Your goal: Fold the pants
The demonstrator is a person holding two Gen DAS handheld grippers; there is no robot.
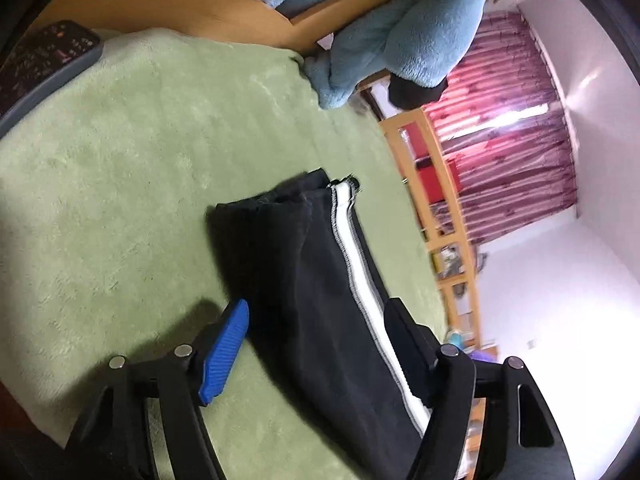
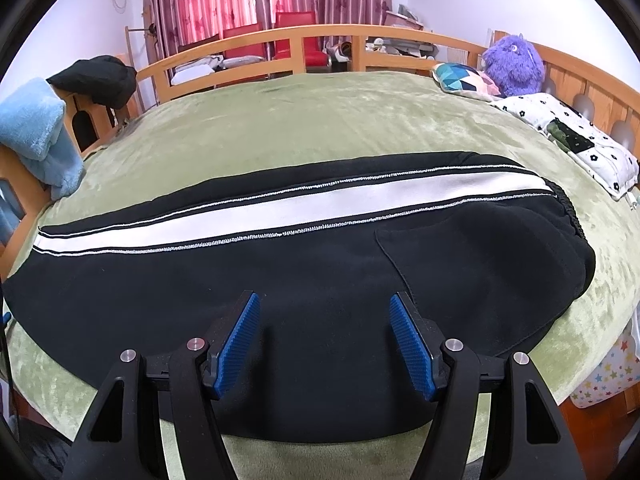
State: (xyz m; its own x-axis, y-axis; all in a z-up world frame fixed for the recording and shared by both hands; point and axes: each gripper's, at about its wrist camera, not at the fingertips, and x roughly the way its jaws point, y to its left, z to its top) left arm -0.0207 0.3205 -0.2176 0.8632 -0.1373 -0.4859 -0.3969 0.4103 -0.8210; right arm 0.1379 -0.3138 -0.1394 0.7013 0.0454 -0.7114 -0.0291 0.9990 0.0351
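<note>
— Where were the pants (image 2: 304, 276)?

— They lay flat on the green bed cover (image 2: 320, 120), long axis running left to right, white stripe (image 2: 280, 208) on the far side, waistband at the right.

— And the fingers?

— The right gripper (image 2: 324, 336) hovered over the near edge, fingers apart, holding nothing. The left gripper (image 1: 316, 336) stood at the leg end, fingers apart, cloth between them but not pinched. I judged the left nearer for the fold.

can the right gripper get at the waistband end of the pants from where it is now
Probably yes. The right gripper is open over the black pants, and the waistband end lies flat on the green blanket to its right, with nothing lying between.
</note>
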